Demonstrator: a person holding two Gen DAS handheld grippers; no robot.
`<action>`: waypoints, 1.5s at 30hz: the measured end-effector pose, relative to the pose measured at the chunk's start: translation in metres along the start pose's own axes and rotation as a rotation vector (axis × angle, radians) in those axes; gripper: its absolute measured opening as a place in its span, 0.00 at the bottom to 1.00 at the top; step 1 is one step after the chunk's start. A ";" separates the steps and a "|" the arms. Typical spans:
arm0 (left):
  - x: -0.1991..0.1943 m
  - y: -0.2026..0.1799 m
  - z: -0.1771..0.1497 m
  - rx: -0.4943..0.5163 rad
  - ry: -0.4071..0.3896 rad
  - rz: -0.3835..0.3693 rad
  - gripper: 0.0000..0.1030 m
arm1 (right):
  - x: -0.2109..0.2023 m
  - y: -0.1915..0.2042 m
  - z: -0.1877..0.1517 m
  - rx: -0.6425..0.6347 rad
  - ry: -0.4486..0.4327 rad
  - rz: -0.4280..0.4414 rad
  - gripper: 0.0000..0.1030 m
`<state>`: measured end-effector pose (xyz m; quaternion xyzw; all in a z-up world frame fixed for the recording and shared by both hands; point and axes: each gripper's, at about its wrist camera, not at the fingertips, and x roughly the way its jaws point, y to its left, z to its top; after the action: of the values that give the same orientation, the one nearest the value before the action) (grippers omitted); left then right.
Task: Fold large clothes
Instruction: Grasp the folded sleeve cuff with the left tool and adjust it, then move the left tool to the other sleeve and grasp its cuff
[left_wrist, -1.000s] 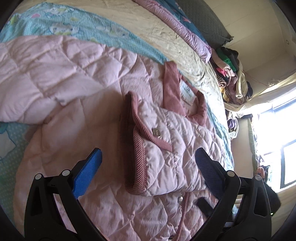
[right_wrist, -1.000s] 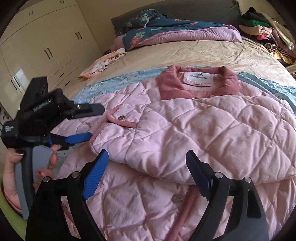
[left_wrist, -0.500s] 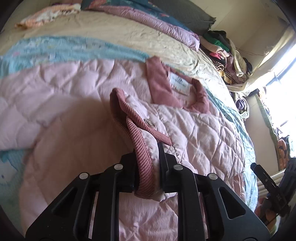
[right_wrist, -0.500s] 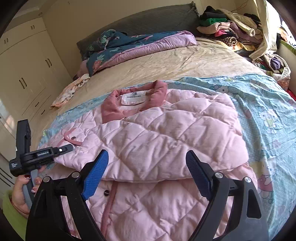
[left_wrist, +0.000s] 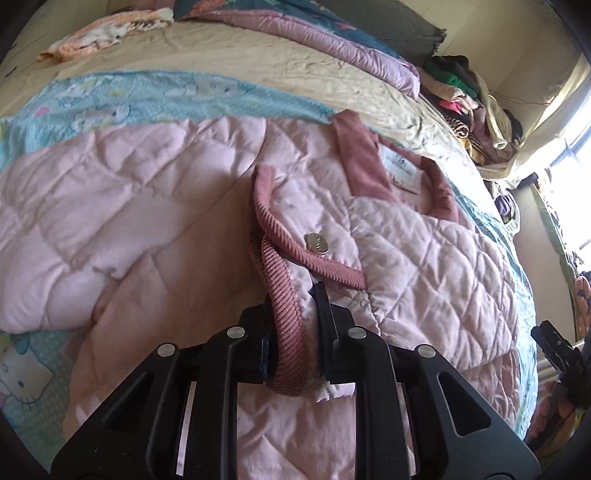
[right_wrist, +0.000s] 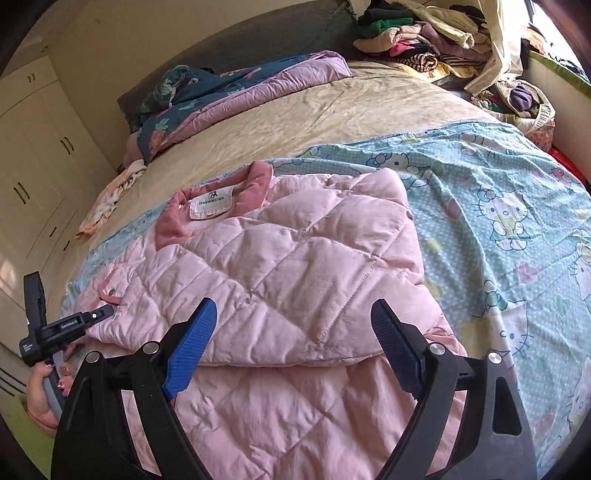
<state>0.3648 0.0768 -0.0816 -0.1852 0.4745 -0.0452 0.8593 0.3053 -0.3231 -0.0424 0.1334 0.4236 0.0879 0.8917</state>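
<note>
Pinches the ribbed cuff (left_wrist: 284, 295) in the left gripper (left_wrist: 291, 332), with the jaws easing open a touch and the pads pressing the cloth between them. Holds the right gripper (right_wrist: 293, 310) released and wide, gripping nothing, hovering over the jacket (right_wrist: 295, 277).

Finds the jacket flat on the bed (right_wrist: 369, 110), straight ahead of both tongs. Runs its long axis from the collar (right_wrist: 255, 184) at the far end to the hem, nearest the cameras. Puts the cuff on the jacket's left edge, so nearer the left hand (right_wrist: 40, 391); leaves the folded sleeve's lower edge just beyond the right pads.

Counts one jacket, one collar, one cuff in the grip, one snap (left_wrist: 317, 243) on it, two grippers. Shows one sleeve across the chest and probably the second spread out to the left, though hard to tell under the quilting.
</note>
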 end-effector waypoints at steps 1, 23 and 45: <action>0.002 0.002 -0.002 -0.005 0.003 0.000 0.14 | 0.004 0.000 -0.001 0.001 0.014 -0.011 0.82; -0.043 -0.010 -0.018 0.030 -0.030 -0.003 0.67 | -0.012 0.009 -0.021 0.003 0.008 -0.014 0.89; -0.122 0.028 -0.040 -0.059 -0.147 0.048 0.91 | -0.069 0.142 -0.028 -0.162 -0.108 0.117 0.96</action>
<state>0.2626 0.1224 -0.0136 -0.2020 0.4156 0.0031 0.8868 0.2342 -0.2027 0.0358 0.0900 0.3576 0.1667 0.9144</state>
